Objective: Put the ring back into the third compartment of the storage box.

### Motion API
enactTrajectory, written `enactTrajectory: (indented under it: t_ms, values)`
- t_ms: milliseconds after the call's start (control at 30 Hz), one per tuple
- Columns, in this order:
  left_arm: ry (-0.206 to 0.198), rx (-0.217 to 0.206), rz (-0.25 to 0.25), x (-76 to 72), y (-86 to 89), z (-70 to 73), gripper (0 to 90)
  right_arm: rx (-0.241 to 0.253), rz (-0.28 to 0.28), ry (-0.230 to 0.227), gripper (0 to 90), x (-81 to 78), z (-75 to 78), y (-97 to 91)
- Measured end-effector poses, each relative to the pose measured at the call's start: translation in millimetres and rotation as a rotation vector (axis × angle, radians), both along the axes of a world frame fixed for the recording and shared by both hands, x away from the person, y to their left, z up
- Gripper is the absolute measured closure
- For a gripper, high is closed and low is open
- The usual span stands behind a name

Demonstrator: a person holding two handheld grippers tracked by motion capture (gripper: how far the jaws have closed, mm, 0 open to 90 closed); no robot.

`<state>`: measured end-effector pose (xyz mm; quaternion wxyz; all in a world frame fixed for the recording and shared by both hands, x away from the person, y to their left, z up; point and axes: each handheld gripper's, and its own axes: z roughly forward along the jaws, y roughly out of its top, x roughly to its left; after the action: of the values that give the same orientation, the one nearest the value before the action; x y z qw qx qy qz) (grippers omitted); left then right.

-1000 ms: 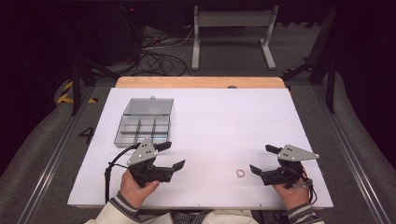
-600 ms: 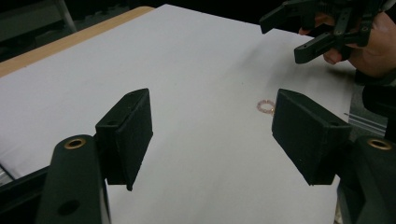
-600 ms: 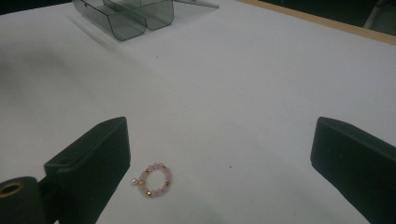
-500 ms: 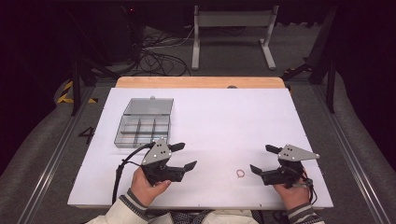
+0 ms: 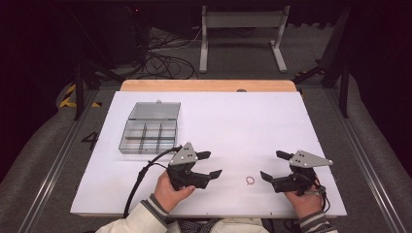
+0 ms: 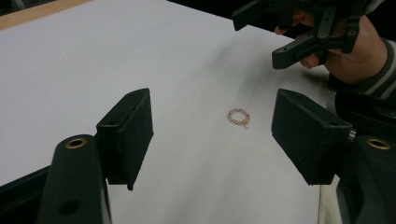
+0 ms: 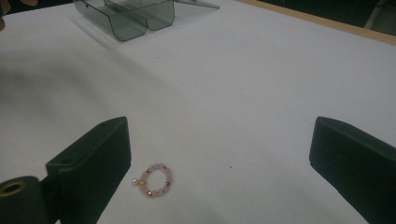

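Observation:
A small ring of pink beads with gold bits lies flat on the white table, near its front edge. My left gripper hovers just left of it, open, jaws pointing right toward the ring, nothing between them. My right gripper is open to the ring's right, jaws pointing left, and it appears in the left gripper view beyond the ring. In the right gripper view the ring lies close to the left jaw.
A clear plastic box with several compartments and its lid laid back stands at the table's back left. A wooden strip runs along the far edge. Cables and a metal stand lie on the floor beyond.
My left gripper has travelled right across the front of the table toward the bead ring. My right gripper and the ring have stayed put.

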<state>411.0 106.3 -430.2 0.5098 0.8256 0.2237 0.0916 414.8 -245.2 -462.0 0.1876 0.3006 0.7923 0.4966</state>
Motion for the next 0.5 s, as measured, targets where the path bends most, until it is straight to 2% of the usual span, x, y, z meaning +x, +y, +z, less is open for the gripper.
enactTrajectory:
  t_ms: [167, 367, 500]
  values:
    - [0.005, 0.025, -0.032, 2.0, -20.6, -6.3, 30.4, 0.004, 0.002, -0.002, 6.0, -0.1, 0.3, -0.7]
    - [0.039, 0.055, -0.052, 5.7, -44.2, -13.9, 31.8, 0.008, 0.002, -0.001, 6.4, -0.1, 0.4, -1.3]
    - [0.064, 0.062, -0.056, 9.6, -52.3, -18.1, 34.7, 0.004, 0.004, 0.000, 6.5, 0.0, 0.3, -1.2]
